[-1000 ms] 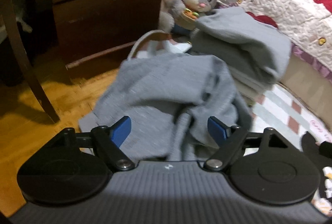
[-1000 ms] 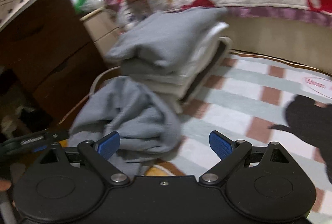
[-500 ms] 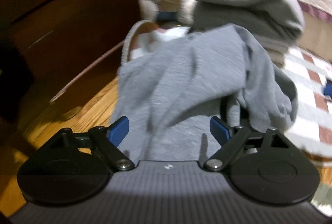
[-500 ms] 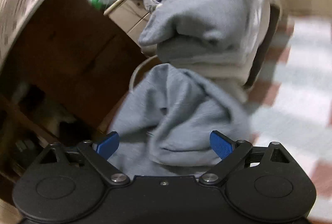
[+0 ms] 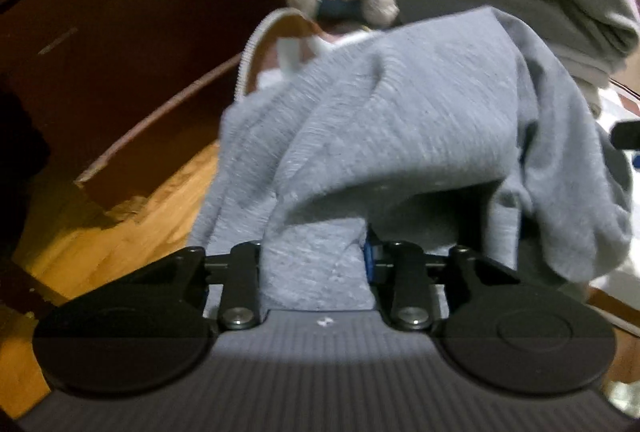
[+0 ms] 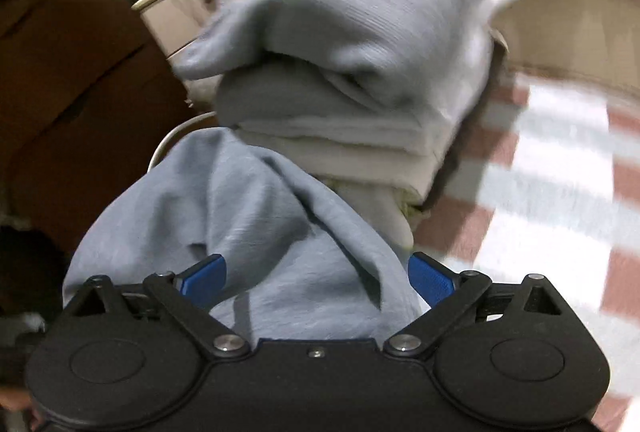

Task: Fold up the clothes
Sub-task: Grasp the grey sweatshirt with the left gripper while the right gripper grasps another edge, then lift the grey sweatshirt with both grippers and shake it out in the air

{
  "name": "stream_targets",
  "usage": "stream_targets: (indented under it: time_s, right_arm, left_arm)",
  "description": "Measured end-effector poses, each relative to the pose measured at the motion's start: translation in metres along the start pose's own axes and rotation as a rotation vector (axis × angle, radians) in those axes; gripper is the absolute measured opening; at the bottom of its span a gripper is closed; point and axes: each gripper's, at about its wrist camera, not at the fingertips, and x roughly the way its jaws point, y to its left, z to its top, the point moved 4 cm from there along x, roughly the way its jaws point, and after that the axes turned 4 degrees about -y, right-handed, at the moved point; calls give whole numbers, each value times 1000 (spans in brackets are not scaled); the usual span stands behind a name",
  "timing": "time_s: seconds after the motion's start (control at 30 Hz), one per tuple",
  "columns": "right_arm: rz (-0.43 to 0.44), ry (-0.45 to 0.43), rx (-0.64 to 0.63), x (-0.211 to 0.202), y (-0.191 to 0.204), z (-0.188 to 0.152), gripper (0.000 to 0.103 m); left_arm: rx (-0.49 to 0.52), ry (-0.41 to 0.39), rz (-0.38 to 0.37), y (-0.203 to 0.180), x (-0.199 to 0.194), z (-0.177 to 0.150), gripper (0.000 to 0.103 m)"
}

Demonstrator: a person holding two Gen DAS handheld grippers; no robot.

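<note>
Hanging crumpled between both tools, the grey garment [image 5: 400, 120] is lifted beside the folded stack [image 6: 360, 72]. The left tool [image 5: 314, 264] is clamped on a hem; the right tool [image 6: 316, 272] is spread around cloth. Soft, light, floppy: edges are best pinched.

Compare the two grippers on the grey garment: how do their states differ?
The left gripper has its jaws drawn in and pinching a fold of the grey garment; the right gripper stands wide open, cloth loose between its blue pads. The left one's pads are mostly buried in fabric; the right one's show plainly. Both reach into the same garment.
</note>
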Motion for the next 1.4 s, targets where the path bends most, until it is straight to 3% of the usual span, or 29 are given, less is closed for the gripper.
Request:
stream_targets:
  time_s: [0.1,0.23,0.3,0.37,0.43,0.5,0.53,0.57,0.6,0.77,0.93,1.17,1.3,1.4]
  right_arm:
    - [22,72,190,14,-33,-13,102]
    - [-4,139,434,31,-66,-41,102]
    - [32,139,498,37,-63,-51,103]
    - [68,140,562,42,-61,-61,103]
    - [125,156,614,50,-54,-65,103]
    - [214,168,661,57,-42,-66,98]
    - [224,168,644,59,-36,-65,91]
    - [224,174,606,59,-30,-64,75]
    - [222,179,569,59,-24,-63,50]
    - [225,36,460,17,-10,-43,24]
    - [-45,-162,-20,-48,17,1,20]
    - [-149,-304,-117,-108,-9,42,17]
    - [-176,-356,-168,-131,-17,65,16]
    - [-187,-380,-195,-153,-27,76,16]
  left_arm:
    - [-38,-34,41,10,1,-5,39]
    - [-65,25,-24,18,18,-12,57]
    - [-66,38,-43,18,27,-16,73]
    - [-84,57,-67,19,35,-19,81]
    - [-116,82,-92,21,40,-22,77]
    - [-89,66,-79,18,36,-23,34]
    - [-70,53,-60,16,33,-23,28]
    - [-51,34,-34,14,29,-23,23]
    - [-33,16,-7,12,26,-24,20]
    - [-1,-84,121,17,-1,-21,18]
    - [-22,-136,157,22,-22,-17,17]
    - [-68,-193,173,29,-48,-12,16]
    - [-8,-287,219,17,-81,6,16]
    - [-12,-342,194,8,-105,20,16]
